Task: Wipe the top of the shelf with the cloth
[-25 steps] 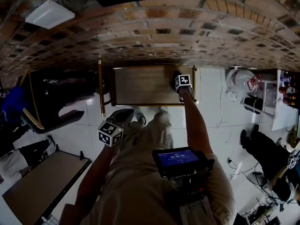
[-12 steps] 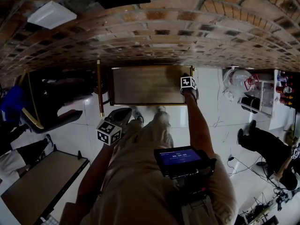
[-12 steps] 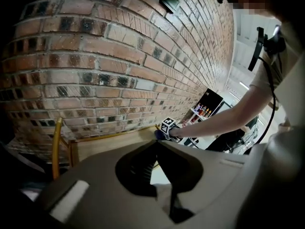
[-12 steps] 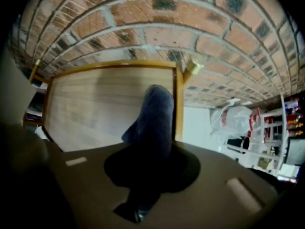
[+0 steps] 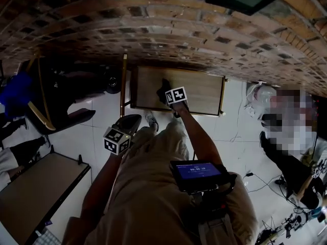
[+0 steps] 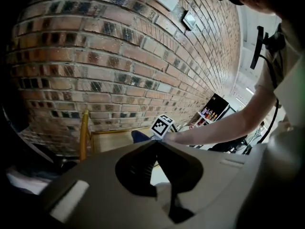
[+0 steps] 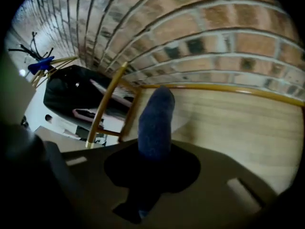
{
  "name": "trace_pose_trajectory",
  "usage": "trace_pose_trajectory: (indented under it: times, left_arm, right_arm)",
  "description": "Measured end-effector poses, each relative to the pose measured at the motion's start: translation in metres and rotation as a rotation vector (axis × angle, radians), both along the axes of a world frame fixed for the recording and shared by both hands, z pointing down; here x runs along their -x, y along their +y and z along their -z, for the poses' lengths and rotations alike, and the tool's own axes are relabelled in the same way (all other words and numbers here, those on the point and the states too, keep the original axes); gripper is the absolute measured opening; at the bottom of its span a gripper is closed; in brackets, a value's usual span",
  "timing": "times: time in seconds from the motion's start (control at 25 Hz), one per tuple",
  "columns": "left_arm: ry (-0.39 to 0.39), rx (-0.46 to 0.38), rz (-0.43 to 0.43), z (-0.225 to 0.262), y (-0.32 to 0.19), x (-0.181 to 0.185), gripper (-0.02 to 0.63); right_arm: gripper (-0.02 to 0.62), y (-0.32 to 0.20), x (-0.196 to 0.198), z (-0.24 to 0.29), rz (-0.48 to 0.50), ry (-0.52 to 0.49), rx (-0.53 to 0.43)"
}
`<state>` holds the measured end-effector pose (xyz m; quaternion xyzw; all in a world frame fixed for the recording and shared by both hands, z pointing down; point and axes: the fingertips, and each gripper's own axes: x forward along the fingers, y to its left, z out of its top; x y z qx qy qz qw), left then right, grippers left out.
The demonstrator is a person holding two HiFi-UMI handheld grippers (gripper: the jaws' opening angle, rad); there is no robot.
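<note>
The right gripper (image 5: 166, 89), jaws clamped on the cloth (image 7: 155, 123), should press flat sweeping the shelf (image 5: 204, 91) top leftward, while the left gripper (image 6: 155, 144) idles, jaws together.

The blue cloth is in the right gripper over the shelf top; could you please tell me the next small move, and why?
Probably slide the right gripper leftward: its blue cloth sits left of the middle of the shelf top, and a bare strip lies between it and the left edge.
</note>
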<state>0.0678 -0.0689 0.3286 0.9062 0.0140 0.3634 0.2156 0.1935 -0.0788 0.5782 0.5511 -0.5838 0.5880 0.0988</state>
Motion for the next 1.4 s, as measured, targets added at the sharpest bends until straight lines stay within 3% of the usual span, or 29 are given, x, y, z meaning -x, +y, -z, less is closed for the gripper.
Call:
trace_pose_trajectory:
  times: [0.12,0.24,0.52,0.8,1.4]
  left_arm:
    - [-0.005,0.006,0.011,-0.002,-0.018,0.027,0.005]
    - [-0.001,0.009,0.024,-0.003,-0.038,0.052,0.005]
    - [-0.022,-0.016,0.064,-0.008,-0.08,0.111,0.005]
    - [-0.047,-0.006,0.052,-0.016,-0.076,0.126,0.005]
    - [-0.056,-0.007,-0.016,-0.01,-0.004,0.043,0.005]
  right_arm:
    - [0.064,-0.048,0.062,-0.001,0.094,-0.044,-0.021]
    - [0.064,-0.078,0.109,-0.023,0.17,-0.065,0.029]
    - [0.064,-0.12,0.156,-0.077,0.233,-0.029,0.153]
    - [0.063,-0.112,0.143,-0.087,0.178,-0.006,0.192]
    - [0.061,0.014,0.017,-0.096,0.087,0.064,0.257]
